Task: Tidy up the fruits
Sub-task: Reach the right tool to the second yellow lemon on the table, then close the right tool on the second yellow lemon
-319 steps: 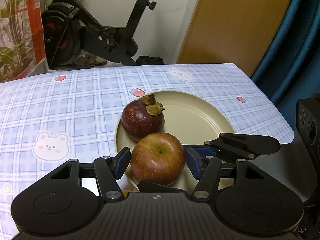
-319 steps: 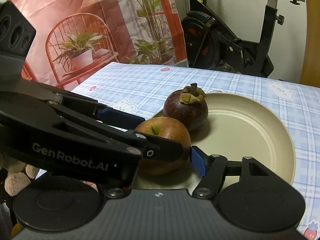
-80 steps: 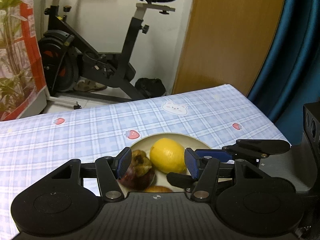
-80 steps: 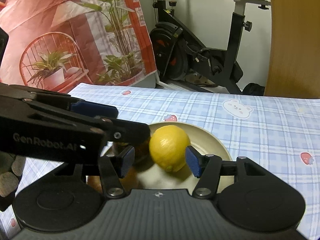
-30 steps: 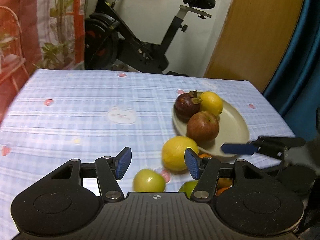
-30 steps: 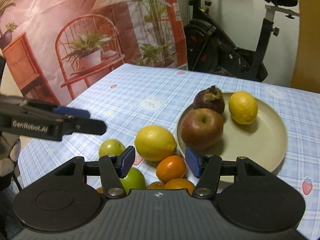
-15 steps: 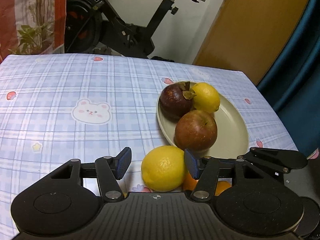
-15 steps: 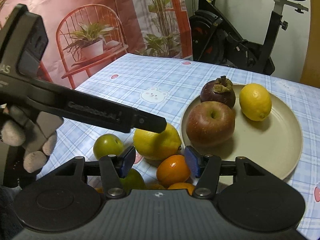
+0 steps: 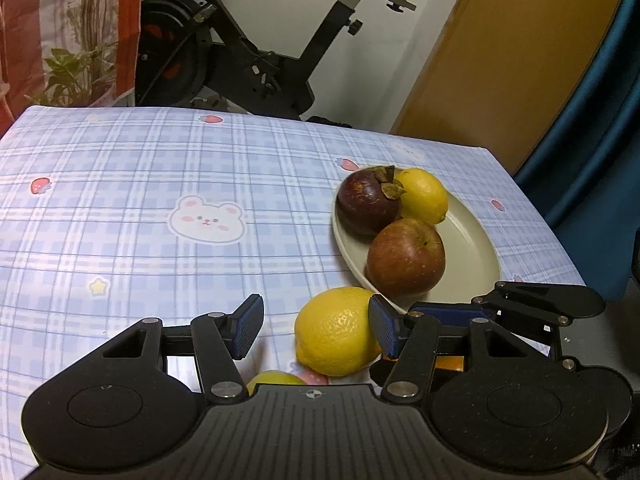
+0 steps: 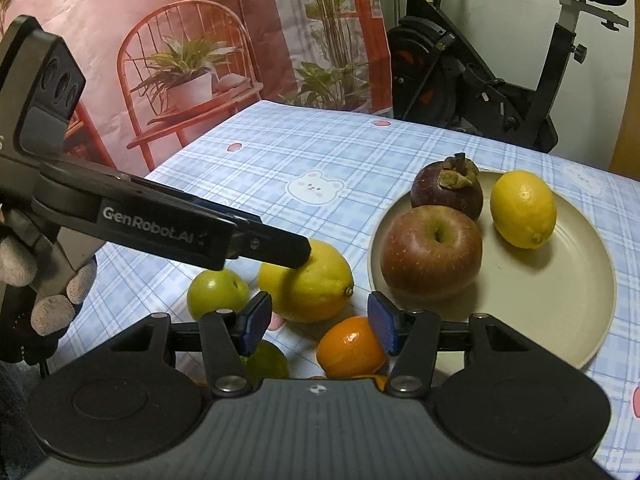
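Observation:
A beige plate (image 9: pixel 472 240) (image 10: pixel 560 300) holds a mangosteen (image 9: pixel 366 204) (image 10: pixel 448 190), a red apple (image 9: pixel 406 262) (image 10: pixel 430 258) and a small lemon (image 9: pixel 424 200) (image 10: pixel 522 208). A big lemon (image 9: pixel 338 330) (image 10: pixel 308 284) lies on the cloth beside the plate. My left gripper (image 9: pixel 316 328) is open, with its right pad against this lemon and its left pad apart. My right gripper (image 10: pixel 318 322) is open and empty, just above an orange (image 10: pixel 350 346). The left gripper's finger also shows in the right wrist view (image 10: pixel 256 242), over the big lemon.
A green fruit (image 10: pixel 218 290) and a second one (image 10: pixel 266 360) lie near the lemon; another green fruit shows in the left wrist view (image 9: pixel 274 380). The table has a blue checked cloth (image 9: pixel 160 200). An exercise bike (image 9: pixel 260 52) and a plant backdrop (image 10: pixel 200 60) stand behind.
My left gripper has come down and forward around the big lemon on the cloth. My right gripper has moved slightly closer to the oranges. Earlier a small lemon was set on the plate.

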The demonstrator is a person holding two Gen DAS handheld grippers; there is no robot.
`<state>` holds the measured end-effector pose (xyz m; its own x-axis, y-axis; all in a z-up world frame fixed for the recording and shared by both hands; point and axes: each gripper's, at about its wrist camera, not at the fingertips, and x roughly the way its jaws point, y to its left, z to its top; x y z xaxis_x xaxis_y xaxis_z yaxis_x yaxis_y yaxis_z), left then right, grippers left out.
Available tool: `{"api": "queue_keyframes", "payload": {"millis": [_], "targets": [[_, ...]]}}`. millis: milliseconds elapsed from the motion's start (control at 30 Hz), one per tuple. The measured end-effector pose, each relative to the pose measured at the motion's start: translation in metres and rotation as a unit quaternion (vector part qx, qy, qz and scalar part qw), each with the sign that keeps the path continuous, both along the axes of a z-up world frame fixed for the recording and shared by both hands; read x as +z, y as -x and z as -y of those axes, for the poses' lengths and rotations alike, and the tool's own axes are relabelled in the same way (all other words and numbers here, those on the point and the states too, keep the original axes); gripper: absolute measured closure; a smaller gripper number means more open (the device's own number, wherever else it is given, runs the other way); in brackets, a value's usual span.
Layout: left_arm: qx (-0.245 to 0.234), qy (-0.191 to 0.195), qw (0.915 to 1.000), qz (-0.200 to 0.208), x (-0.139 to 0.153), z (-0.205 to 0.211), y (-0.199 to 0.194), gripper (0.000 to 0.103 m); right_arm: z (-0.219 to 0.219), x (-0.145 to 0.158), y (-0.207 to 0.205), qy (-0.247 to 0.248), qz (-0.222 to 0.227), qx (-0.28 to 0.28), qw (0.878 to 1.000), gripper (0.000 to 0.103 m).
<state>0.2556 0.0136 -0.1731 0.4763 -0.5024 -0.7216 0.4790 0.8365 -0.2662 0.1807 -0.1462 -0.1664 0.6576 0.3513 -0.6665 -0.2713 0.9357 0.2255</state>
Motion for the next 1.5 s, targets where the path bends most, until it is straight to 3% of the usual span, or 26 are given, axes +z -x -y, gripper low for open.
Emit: {"api": "queue_keyframes", "payload": {"millis": [733, 1100, 1500], "targets": [[0.013, 0.019, 0.9997, -0.002, -0.002, -0.021, -0.005, 0.042, -0.021, 0.004, -0.021, 0.031, 0.007, 0.047, 0.998, 0.047], [0.014, 0.028, 0.9995, -0.006, -0.005, -0.021, -0.013, 0.042, -0.016, -0.009, -0.038, -0.008, -0.020, 0.046, 0.999, 0.044], [-0.014, 0.039, 0.9988, -0.026, -0.009, -0.016, -0.006, 0.040, -0.018, -0.014, -0.038, -0.007, -0.027, 0.044, 0.999, 0.044]]}}
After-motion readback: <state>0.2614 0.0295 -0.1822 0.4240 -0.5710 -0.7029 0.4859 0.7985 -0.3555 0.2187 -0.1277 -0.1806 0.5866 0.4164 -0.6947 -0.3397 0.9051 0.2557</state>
